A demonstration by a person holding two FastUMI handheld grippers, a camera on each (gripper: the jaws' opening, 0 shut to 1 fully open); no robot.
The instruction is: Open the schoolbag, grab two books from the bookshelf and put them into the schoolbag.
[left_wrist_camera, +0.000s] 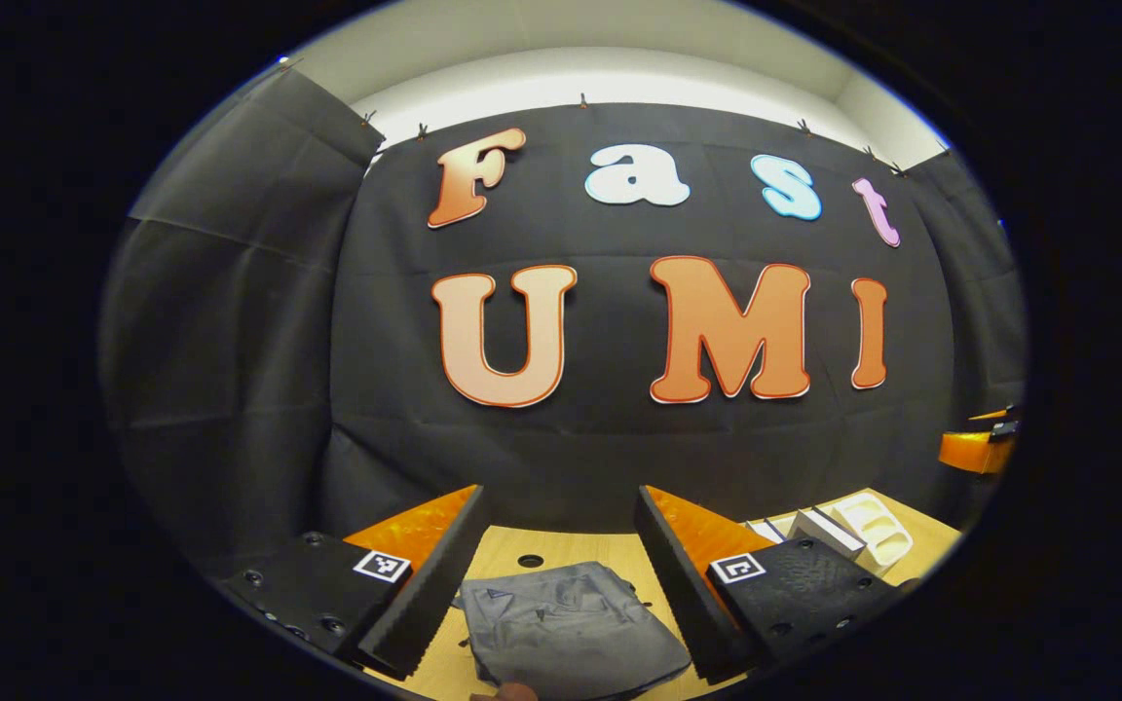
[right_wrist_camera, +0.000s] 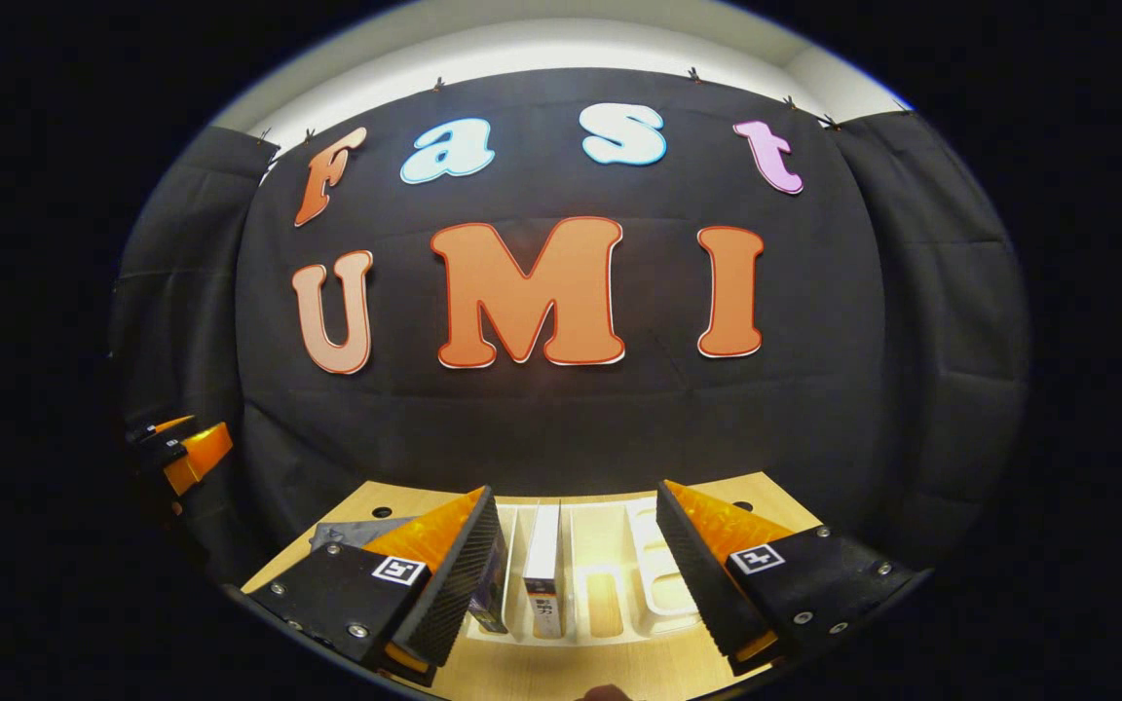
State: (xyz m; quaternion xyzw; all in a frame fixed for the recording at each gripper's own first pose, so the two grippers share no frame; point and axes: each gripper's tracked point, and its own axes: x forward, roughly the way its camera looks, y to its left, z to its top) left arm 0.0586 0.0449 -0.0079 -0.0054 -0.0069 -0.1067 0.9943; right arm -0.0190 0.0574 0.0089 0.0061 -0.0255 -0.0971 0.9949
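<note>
1. Presently, in the left gripper view, the left gripper is seen with its fingers spread apart and nothing held between them. The grey schoolbag lies flat on the wooden table, directly ahead of and below the gap between the fingers; its flap appears closed, so opening is judged not yet done.
2. Toward the right edge of that view, the white bookshelf is seen well apart from the schoolbag.
3. In the right gripper view, the right gripper is likewise released and empty. The bookshelf stands straight ahead between its fingers, with a white book upright in a slot and a darker book just beside the left finger.
4. The book spines run vertically, so the right gripper is judged nearer for the grab, the left for the bag.
</note>
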